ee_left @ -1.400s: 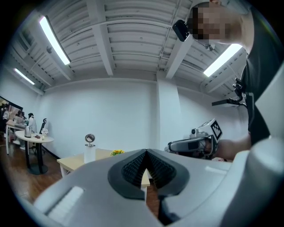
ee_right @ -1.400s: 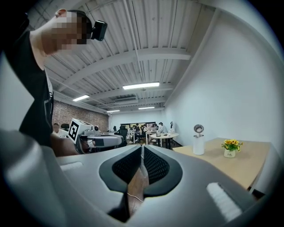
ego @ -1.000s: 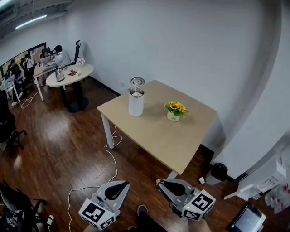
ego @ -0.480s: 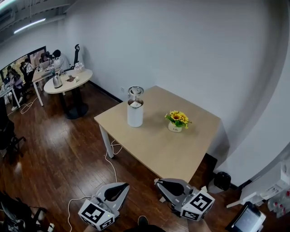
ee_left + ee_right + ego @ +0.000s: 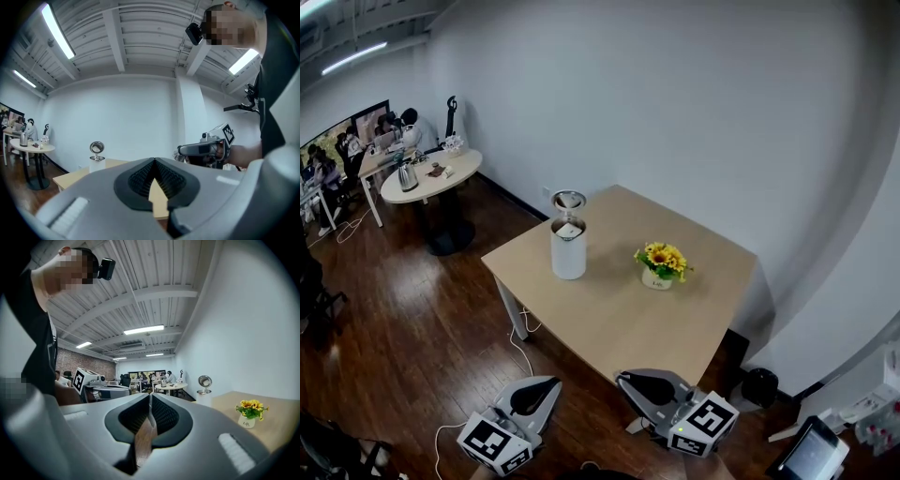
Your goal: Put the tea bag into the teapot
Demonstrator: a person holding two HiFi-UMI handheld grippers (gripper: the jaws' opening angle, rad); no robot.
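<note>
Both grippers hang low over the floor, at the near edge of the tabletop [image 5: 619, 314]. The left gripper [image 5: 547, 384] has its jaws pressed together on nothing, and so has the right gripper [image 5: 628, 379]. The teapot [image 5: 568, 253] stands on the tabletop's far left part with its lid [image 5: 569, 200] up, well apart from both. I see flowers [image 5: 660, 261] near its right.

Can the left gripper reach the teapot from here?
Probably not yet: the left gripper hangs over the floor, short of the near edge of the table, and the teapot stands farther in. Nothing blocks the way; the flower pot sits aside.
</note>
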